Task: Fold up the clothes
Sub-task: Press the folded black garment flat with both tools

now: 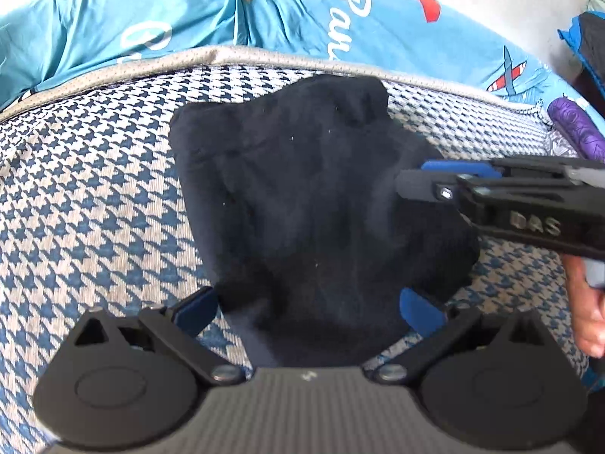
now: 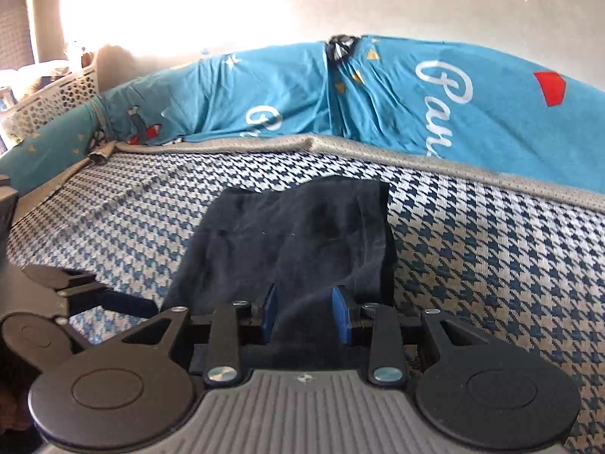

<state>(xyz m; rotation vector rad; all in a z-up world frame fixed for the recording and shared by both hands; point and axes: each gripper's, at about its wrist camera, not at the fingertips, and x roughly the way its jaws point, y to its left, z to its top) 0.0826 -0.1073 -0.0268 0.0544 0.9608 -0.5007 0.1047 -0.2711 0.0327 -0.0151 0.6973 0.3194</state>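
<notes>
Presently: one dark navy soft-knit garment (image 1: 302, 196), crumpled on the blue-and-cream houndstooth woven mat (image 1: 94, 189). Right gripper (image 2: 306, 316) apparently pinches a raised fold of its near edge; left gripper (image 1: 306, 312) spread wide, straddling cloth. Advice: draw the fold over level, keeping edges aligned.

Houndstooth mattress (image 1: 94, 196) bears a dark garment (image 1: 302, 189) ahead of the left gripper (image 1: 306, 310); blue printed sheet (image 1: 189, 11) lies beyond.
</notes>
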